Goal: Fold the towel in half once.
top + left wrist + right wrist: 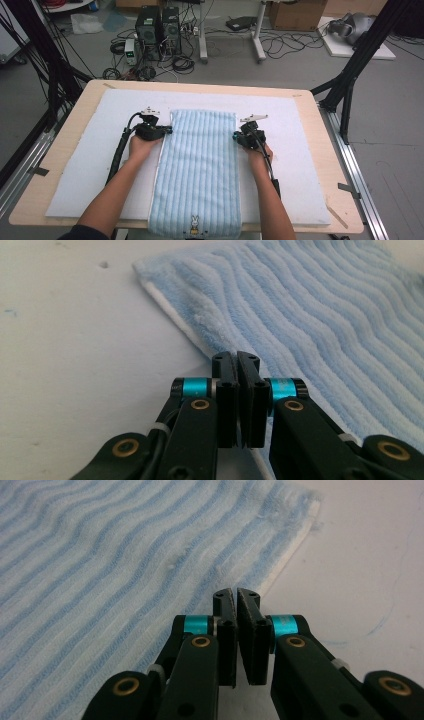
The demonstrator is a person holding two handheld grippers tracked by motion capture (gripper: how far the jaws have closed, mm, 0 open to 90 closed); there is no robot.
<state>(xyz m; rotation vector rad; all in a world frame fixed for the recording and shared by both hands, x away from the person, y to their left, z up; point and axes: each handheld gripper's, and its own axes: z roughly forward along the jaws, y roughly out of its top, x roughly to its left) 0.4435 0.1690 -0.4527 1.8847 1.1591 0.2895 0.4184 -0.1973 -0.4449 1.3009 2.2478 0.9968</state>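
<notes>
A wooden table is covered by a white mat that spans most of its top. On the mat a light blue striped towel is laid flat and lengthwise, from just short of the mat's far edge to the near table edge, over which its end hangs; a small rabbit motif is seen at that near end. The towel's left long edge is met by the left gripper, and its right long edge by the right gripper, both near the far corners and roughly level with each other. In the left gripper view the left gripper is seen with jaws pressed together at the towel border, beside bare mat; whether cloth is pinched between the pads cannot be told. In the right gripper view the right gripper is likewise seen with jaws drawn together at the towel hem, with only a narrow slit between the tips; a grip on the cloth cannot be confirmed there either.
</notes>
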